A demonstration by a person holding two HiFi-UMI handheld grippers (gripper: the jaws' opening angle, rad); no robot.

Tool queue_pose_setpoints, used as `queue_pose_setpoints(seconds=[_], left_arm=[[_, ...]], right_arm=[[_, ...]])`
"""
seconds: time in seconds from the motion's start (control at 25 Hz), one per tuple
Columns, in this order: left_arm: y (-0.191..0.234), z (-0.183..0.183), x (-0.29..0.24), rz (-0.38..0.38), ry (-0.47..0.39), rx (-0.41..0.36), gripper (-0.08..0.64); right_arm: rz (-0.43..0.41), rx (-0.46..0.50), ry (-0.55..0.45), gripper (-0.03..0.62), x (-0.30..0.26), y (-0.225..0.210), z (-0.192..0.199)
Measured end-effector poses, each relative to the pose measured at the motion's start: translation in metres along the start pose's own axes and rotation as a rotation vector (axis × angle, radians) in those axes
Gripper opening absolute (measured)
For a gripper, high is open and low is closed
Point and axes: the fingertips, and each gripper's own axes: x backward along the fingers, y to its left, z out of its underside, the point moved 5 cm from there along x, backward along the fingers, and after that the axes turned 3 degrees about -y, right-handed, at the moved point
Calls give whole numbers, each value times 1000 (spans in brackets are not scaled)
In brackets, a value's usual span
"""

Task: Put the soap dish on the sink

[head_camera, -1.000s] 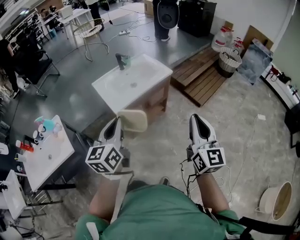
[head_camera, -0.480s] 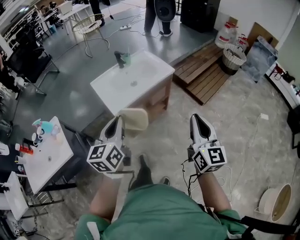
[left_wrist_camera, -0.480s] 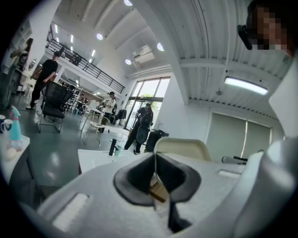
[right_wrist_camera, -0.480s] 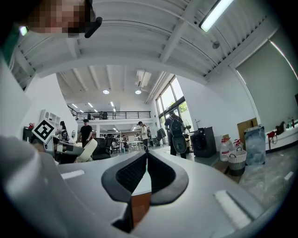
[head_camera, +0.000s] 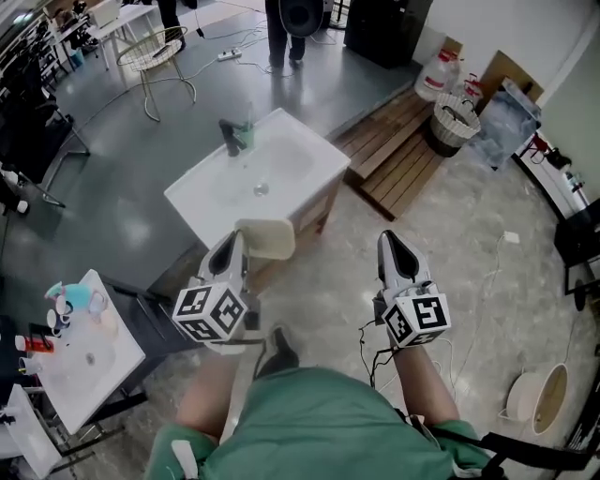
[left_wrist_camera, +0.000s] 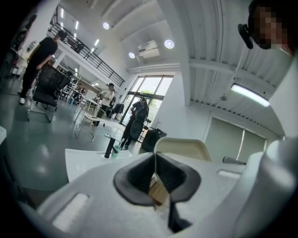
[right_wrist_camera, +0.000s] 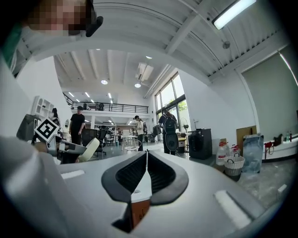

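A cream soap dish (head_camera: 267, 239) is clamped at its edge in my left gripper (head_camera: 236, 240), which is shut on it. In the left gripper view the soap dish (left_wrist_camera: 184, 148) stands up beyond the closed left gripper (left_wrist_camera: 155, 157). The white sink (head_camera: 202, 199), with a dark faucet (head_camera: 230, 137) and a green cup (head_camera: 247, 137), stands on a wooden cabinet just ahead of the dish. The sink (left_wrist_camera: 81, 160) also shows in the left gripper view. My right gripper (head_camera: 389, 240) is shut and empty, level with the left one; the right gripper (right_wrist_camera: 146, 158) holds nothing.
A wooden pallet (head_camera: 394, 150) and a wicker basket (head_camera: 455, 117) lie right of the sink. A small white table (head_camera: 80, 347) with bottles stands at the left. A person (head_camera: 281, 23) stands beyond the sink. A pale bucket (head_camera: 534, 398) sits at lower right.
The person has walked forward: the sink has come closer to both grippers and shifted left in the head view. Both grippers stayed shut, the dish still in the left one.
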Motion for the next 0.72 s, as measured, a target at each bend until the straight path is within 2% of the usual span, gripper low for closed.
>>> queue_pose_setpoints(seconds=[0.16, 0.32, 0.72], left_arm=[[43, -2, -33, 20, 40, 32, 9], [68, -5, -58, 27, 60, 18, 9], [82, 2, -115, 86, 100, 42, 9]], right_arm=[[20, 34, 23, 9, -45, 13, 6], [49, 37, 52, 9, -72, 17, 12], [114, 39, 61, 9, -108, -3, 18]])
